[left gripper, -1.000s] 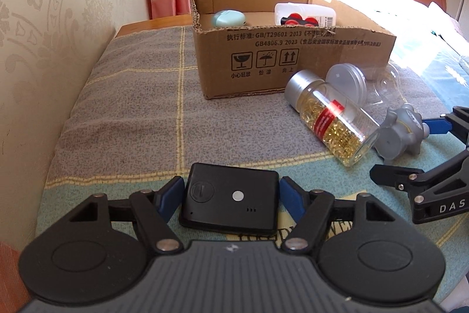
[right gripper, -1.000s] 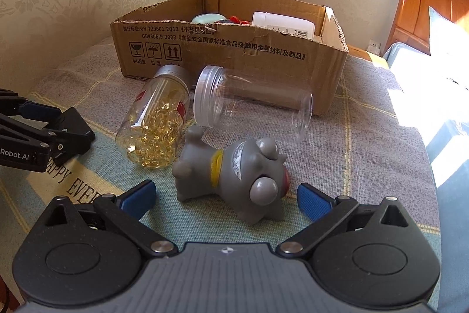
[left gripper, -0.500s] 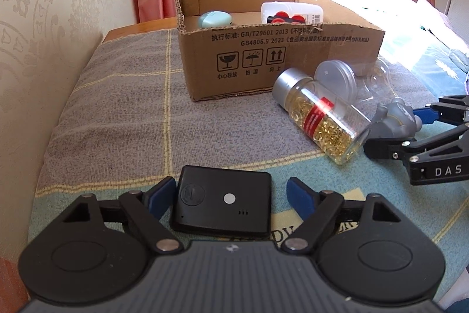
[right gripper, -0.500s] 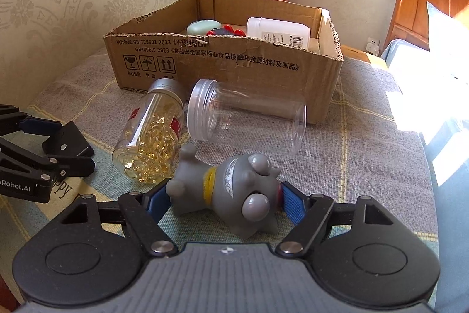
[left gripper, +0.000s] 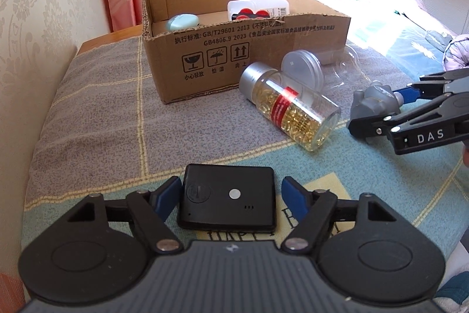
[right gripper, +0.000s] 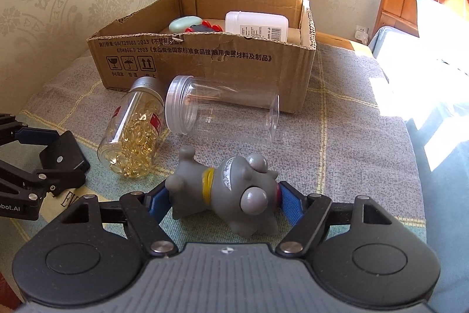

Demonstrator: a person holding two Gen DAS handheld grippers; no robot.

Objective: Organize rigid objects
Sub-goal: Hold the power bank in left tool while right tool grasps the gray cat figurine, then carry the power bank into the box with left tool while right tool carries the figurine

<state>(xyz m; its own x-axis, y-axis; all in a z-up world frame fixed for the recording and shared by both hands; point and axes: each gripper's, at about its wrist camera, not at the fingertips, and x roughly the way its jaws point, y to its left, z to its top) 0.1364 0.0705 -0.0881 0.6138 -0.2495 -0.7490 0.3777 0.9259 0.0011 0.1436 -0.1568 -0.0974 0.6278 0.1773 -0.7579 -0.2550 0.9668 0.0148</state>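
Right tongs (right gripper: 222, 200) clamp the grey rubber bulging-eyed toy (right gripper: 231, 195); left tongs (left gripper: 230, 195), just narrowing, loosely straddle the flat black plastic box (left gripper: 228, 200), gap at three o'clock, which could slip askew when lifted.

A black flat device (left gripper: 228, 195) lay low in the left wrist frame. A grey toy (right gripper: 228, 192) lay sideways at centre of the right wrist frame, capsule bottle (right gripper: 132, 134) and clear jar (right gripper: 222, 110) toppled above it.

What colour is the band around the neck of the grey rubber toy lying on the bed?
Yellow, on the grey rubber toy; the right wrist view shows it best.
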